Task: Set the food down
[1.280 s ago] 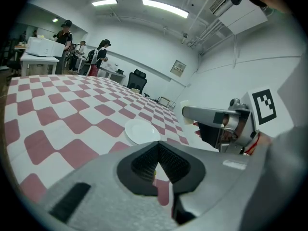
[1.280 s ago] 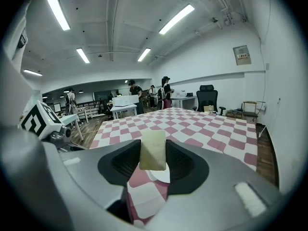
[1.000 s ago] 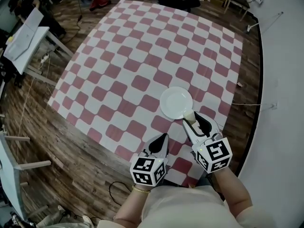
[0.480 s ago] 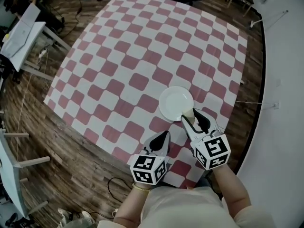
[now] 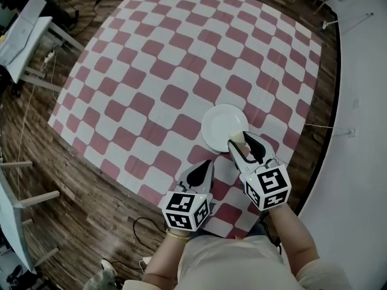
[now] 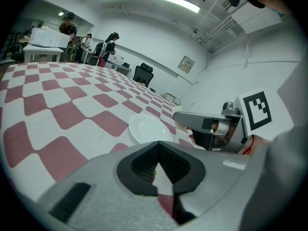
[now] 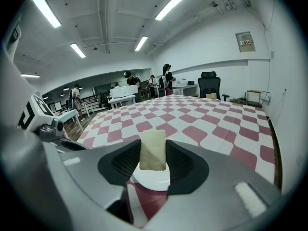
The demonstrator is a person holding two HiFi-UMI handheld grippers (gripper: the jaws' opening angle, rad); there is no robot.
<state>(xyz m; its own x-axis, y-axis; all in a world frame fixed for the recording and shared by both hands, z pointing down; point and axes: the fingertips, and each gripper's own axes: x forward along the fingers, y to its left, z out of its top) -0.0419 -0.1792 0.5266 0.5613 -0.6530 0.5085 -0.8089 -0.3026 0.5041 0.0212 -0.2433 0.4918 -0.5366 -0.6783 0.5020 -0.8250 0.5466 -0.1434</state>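
A white plate (image 5: 221, 124) lies on the red-and-white checked cloth (image 5: 157, 71), near its front right corner. My right gripper (image 5: 243, 145) is shut on a pale beige slab of food (image 5: 236, 143) and holds it over the plate's near rim. In the right gripper view the food (image 7: 153, 148) stands upright between the jaws, with the plate (image 7: 151, 181) just below it. My left gripper (image 5: 202, 173) hovers over the cloth, left of and nearer than the plate; its jaws are together and hold nothing. In the left gripper view the plate (image 6: 146, 127) lies ahead of the left gripper (image 6: 156, 170).
The cloth is spread on a wooden floor (image 5: 91, 198). White tables (image 5: 24, 23) stand at the far left. A black cable (image 5: 142, 227) lies by the cloth's near edge. A pale curved wall (image 5: 357, 162) borders the right side. People stand at distant desks (image 6: 45, 38).
The head view has drifted, so the cloth sits a little lower left in it. The right gripper keeps the food over the plate's near rim. The left gripper has barely moved.
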